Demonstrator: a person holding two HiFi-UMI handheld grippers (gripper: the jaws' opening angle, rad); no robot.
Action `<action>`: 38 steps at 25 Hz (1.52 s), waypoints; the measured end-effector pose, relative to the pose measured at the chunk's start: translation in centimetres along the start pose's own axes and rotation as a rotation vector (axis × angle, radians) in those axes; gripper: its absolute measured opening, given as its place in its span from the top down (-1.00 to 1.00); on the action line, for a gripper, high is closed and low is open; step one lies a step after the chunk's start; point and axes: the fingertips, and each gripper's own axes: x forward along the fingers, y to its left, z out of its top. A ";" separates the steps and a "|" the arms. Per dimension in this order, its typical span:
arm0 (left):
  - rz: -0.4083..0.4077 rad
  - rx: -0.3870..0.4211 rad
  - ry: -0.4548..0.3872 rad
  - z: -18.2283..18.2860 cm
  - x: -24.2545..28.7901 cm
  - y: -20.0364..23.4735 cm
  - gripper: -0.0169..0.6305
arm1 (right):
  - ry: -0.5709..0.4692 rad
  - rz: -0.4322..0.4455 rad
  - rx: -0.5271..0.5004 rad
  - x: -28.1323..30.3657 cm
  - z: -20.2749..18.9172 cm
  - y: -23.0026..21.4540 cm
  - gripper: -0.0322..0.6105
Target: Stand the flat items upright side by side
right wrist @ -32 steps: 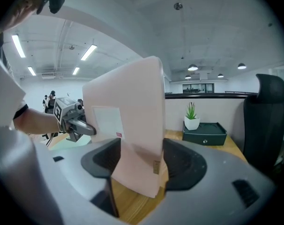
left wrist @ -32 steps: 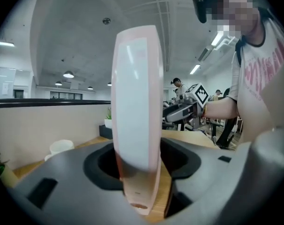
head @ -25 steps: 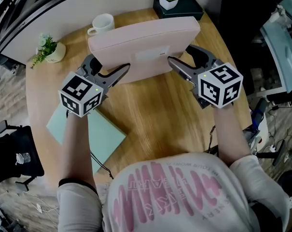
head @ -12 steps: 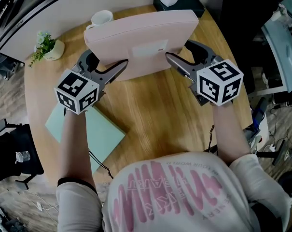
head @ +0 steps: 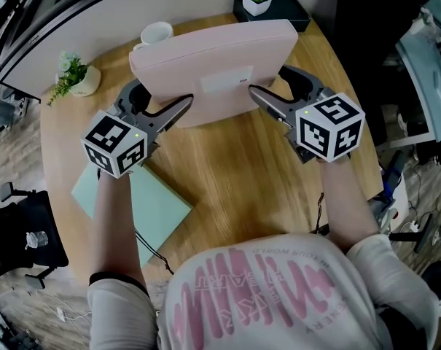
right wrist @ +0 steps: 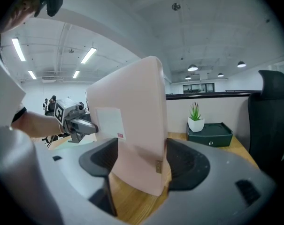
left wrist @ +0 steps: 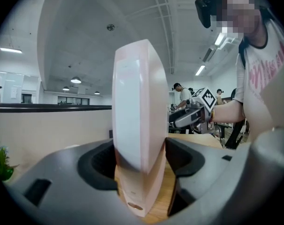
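Nearest you, the green flat item [head: 158, 206] lay flat on the table [head: 235, 173], just by your left forearm. It looked untouched, so I'd say it was waiting its turn.

Just past it, your left gripper [head: 156, 99] and right gripper [head: 277, 84] each had one end of the pink case [head: 213, 64] between the jaws. The case stood on its long edge across the middle of the table. Both pairs of jaws had just been easing open. From the gripper views the pads looked to be lying against the case's sides, more a loosening hold than a hard clamp.

So you were letting go, as I read it, and that was the fiddly bit. The case looked soft and rounded along its bottom edge, so I doubt it was keen to balance on its own. You wanted to open both sides slowly and evenly, then pause with the jaws just off it to check it wasn't leaning. Only after that should you have backed out, straight along its length, so a pad didn't drag a corner with it. You also needed room beside it for the green one.

Further back, a white mug [head: 156, 33] sat just behind the case's left corner. A small plant [head: 74, 75] stood out at the left edge, and a dark box [head: 282, 12] with another little plant on it stood at the far edge. If the case had tipped away from you, the mug was the first thing it would have hit, I reckon.
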 end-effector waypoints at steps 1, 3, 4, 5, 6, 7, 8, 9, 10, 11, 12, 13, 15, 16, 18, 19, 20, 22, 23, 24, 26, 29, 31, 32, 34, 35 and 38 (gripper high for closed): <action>0.000 -0.002 -0.004 0.1 -0.1 0.0 -0.02 | 0.002 0.000 0.002 0.0 0.0 0.0 -0.12; -0.001 -0.006 -0.009 0.3 -0.3 0.0 -0.01 | 0.004 0.000 0.005 0.1 0.0 -0.1 -0.14; -0.001 -0.007 -0.010 0.4 -0.3 0.0 -0.02 | 0.004 0.001 0.008 0.1 0.0 -0.1 -0.14; 0.001 -0.006 -0.011 0.4 -0.4 0.1 -0.02 | 0.003 0.002 0.011 0.1 0.0 -0.1 -0.14; 0.004 -0.006 -0.013 0.4 -0.4 0.1 -0.01 | 0.003 0.002 0.013 0.1 -0.1 -0.1 -0.15; 0.007 -0.007 -0.016 0.5 -0.5 0.1 -0.01 | 0.003 0.003 0.015 0.1 -0.1 -0.1 -0.15; 0.008 -0.009 -0.019 0.5 -0.5 0.1 -0.01 | 0.003 0.003 0.017 0.2 -0.1 -0.1 -0.16; 0.010 -0.010 -0.025 0.6 -0.6 0.1 -0.01 | 0.002 0.004 0.019 0.2 -0.1 -0.1 -0.16; 0.012 -0.012 -0.031 0.8 -0.7 0.2 -0.01 | 0.000 0.005 0.021 0.2 0.0 -0.1 -0.16; 0.015 -0.014 -0.037 0.9 -0.7 0.2 -0.02 | -0.001 0.006 0.024 0.2 0.0 -0.1 -0.16; 0.018 -0.017 -0.041 1.0 -0.8 0.2 -0.02 | 0.000 0.006 0.026 0.2 0.0 -0.1 -0.16; 0.023 -0.020 -0.045 1.0 -0.9 0.3 -0.01 | 0.003 0.006 0.028 0.1 -0.1 -0.1 -0.17; 0.040 -0.026 -0.051 1.1 -1.3 0.3 -0.02 | 0.008 0.006 0.031 0.1 -0.2 0.0 -0.18; 0.052 -0.031 -0.058 1.3 -1.6 0.4 -0.02 | 0.007 0.004 0.035 0.0 -0.2 0.0 -0.19; 0.087 -0.044 -0.086 1.9 -2.3 0.6 -0.01 | -0.005 -0.009 0.050 -0.4 0.2 -0.1 -0.20; 0.108 -0.052 -0.103 2.3 -2.7 0.7 -0.02 | -0.014 -0.015 0.057 -0.7 0.4 -0.2 -0.22; 0.128 -0.058 -0.118 2.7 -3.2 0.8 -0.02 | -0.021 -0.018 0.062 -0.9 0.6 -0.1 -0.23; 0.168 -0.069 -0.144 3.3 -4.4 0.8 -0.01 | -0.025 -0.018 0.065 -1.5 0.8 0.1 -0.23; 0.189 -0.078 -0.156 3.6 -5.1 0.8 -0.02 | -0.025 -0.017 0.065 -1.8 0.9 0.2 -0.23; 0.214 -0.089 -0.171 3.8 -5.8 0.8 -0.02 | -0.025 -0.016 0.063 -2.1 1.0 0.4 -0.25; 0.275 -0.114 -0.206 4.3 -7.8 0.8 -0.02 | -0.037 -0.014 0.061 -2.9 1.4 0.9 -0.25; 0.374 -0.175 -0.271 4.5 -11.7 -0.2 -0.01 | -0.058 0.007 0.075 -4.5 1.4 1.9 -0.25; 0.448 -0.221 -0.295 4.0 -14.4 -1.7 -0.01 | -0.059 0.035 0.089 -5.7 0.8 3.0 -0.25; 0.488 -0.241 -0.291 3.5 -15.8 -2.8 -0.01 | -0.055 0.053 0.096 -6.3 0.2 3.8 -0.25; 0.563 -0.284 -0.266 2.2 -18.4 -5.6 -0.01 | -0.043 0.091 0.101 -7.5 -1.1 5.4 -0.25; 0.591 -0.304 -0.255 1.6 -19.6 -7.2 -0.01 | -0.033 0.109 0.100 -8.1 -1.8 6.3 -0.25; 0.644 -0.330 -0.214 -0.6 -22.8 -12.8 -0.01 | 0.011 0.169 0.102 -9.8 -4.6 9.2 -0.25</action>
